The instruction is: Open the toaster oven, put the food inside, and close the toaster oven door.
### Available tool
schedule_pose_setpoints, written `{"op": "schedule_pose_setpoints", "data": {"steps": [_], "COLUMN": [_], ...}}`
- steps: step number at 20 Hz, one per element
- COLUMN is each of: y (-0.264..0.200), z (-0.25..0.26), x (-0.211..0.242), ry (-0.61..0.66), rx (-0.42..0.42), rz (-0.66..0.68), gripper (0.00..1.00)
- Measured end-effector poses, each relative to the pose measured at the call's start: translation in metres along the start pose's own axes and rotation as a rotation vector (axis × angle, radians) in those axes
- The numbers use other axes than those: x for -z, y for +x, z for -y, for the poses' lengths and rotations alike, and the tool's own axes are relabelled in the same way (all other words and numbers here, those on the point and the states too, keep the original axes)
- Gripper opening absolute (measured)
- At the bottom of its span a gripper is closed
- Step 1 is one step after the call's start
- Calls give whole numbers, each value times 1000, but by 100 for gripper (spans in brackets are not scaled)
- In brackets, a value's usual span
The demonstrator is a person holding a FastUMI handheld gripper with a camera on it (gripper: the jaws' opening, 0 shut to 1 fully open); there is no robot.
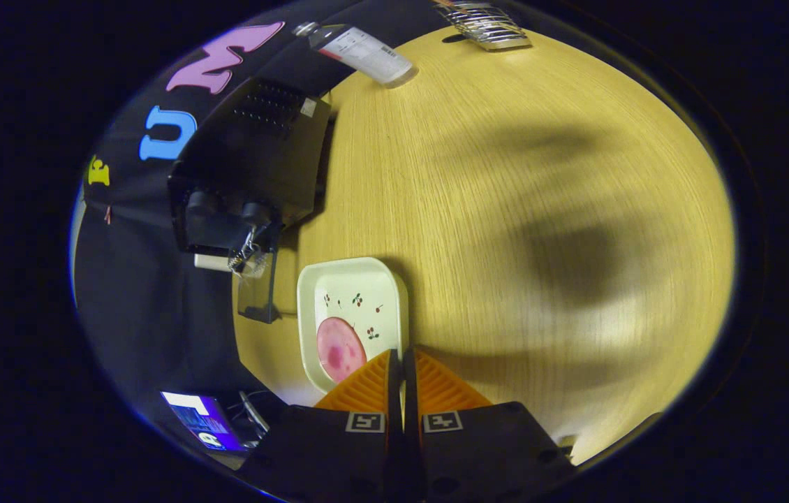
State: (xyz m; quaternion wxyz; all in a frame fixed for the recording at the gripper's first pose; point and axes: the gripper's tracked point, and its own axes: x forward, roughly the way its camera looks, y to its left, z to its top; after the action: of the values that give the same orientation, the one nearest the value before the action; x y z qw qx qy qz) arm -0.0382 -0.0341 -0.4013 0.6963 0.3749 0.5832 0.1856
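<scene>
Two ridged fingers (429, 381) pressed together empty, gripper (402, 360) over glossy square plate (338, 279), round pink slice (340, 349), boxy toaster oven (255, 168)

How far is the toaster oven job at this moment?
Done: the black toaster oven has its glass door hanging open. In hand: nothing; the tongs are shut and empty, just beside the white square plate. Left: the round pink food slice on that plate must go inside, then the door must close.
</scene>
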Motion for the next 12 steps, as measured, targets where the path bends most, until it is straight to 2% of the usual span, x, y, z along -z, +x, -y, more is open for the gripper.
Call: {"op": "schedule_pose_setpoints", "data": {"steps": [2,4,12], "y": [-1,0,-10], "z": [-8,-14,-70], "x": [-6,-10,18], "ry": [55,100,147], "rx": [-65,-87,-37], "rz": [40,78,142], "gripper": [6,6,6]}}
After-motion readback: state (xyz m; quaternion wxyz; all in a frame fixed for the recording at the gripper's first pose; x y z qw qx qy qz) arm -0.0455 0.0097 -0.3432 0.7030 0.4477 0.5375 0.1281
